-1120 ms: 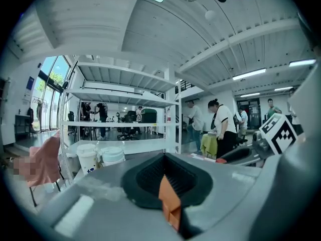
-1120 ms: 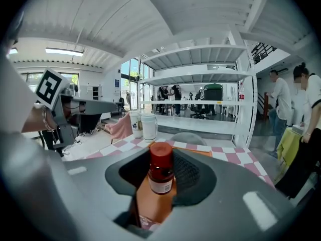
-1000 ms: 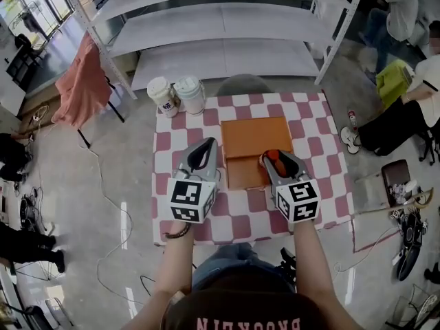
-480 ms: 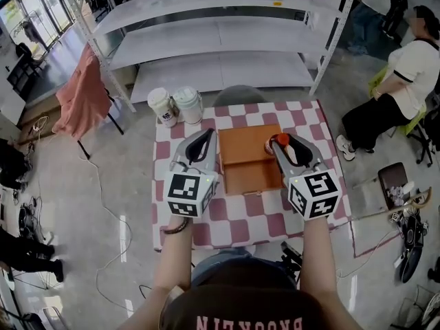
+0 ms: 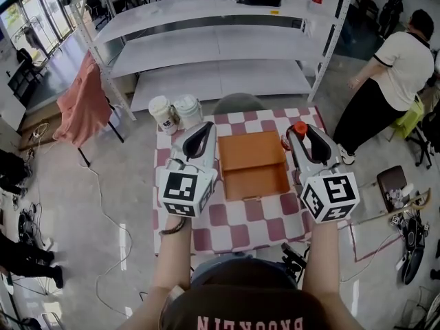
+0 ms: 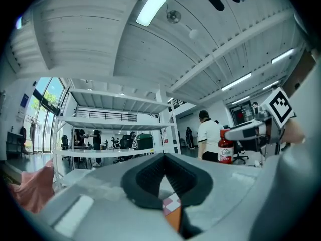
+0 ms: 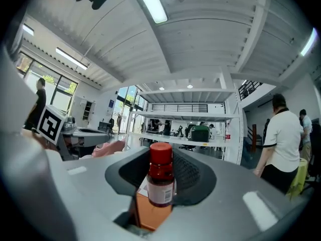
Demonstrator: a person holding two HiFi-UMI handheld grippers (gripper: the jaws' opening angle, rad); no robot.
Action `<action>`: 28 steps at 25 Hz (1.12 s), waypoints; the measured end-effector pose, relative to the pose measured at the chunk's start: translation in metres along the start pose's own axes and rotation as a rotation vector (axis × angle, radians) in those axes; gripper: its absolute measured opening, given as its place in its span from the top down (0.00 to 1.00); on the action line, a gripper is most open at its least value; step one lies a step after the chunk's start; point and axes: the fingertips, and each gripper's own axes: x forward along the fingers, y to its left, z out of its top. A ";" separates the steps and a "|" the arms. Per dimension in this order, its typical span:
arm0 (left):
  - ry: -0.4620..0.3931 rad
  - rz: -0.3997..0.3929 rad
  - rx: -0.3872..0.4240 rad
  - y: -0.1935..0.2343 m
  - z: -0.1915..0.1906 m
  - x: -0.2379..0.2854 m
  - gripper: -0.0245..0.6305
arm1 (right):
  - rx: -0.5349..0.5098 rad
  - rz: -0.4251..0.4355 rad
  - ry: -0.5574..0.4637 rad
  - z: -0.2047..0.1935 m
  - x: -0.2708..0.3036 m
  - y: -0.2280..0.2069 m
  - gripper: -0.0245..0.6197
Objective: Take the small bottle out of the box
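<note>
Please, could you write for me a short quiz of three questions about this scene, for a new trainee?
1. True or false: the small bottle lies inside the orange box.
2. Which tool holds the small bottle?
3. Fill in: the cap of the small bottle is ___ in colour.
Key: 1. False, it is lifted out, beside the orange box. 2. The right tool. 3. Red.
</note>
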 end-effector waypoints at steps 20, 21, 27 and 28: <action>-0.108 -0.005 0.045 0.008 0.057 0.005 0.97 | -0.019 -0.032 -0.100 0.052 -0.009 -0.013 0.75; -0.110 -0.005 0.045 0.008 0.058 0.005 0.97 | -0.020 -0.033 -0.103 0.054 -0.009 -0.013 0.75; -0.117 -0.006 0.049 0.010 0.062 0.003 0.97 | -0.021 -0.038 -0.118 0.059 -0.011 -0.012 0.75; -0.119 -0.005 0.049 0.010 0.063 0.003 0.97 | -0.020 -0.039 -0.120 0.059 -0.011 -0.012 0.75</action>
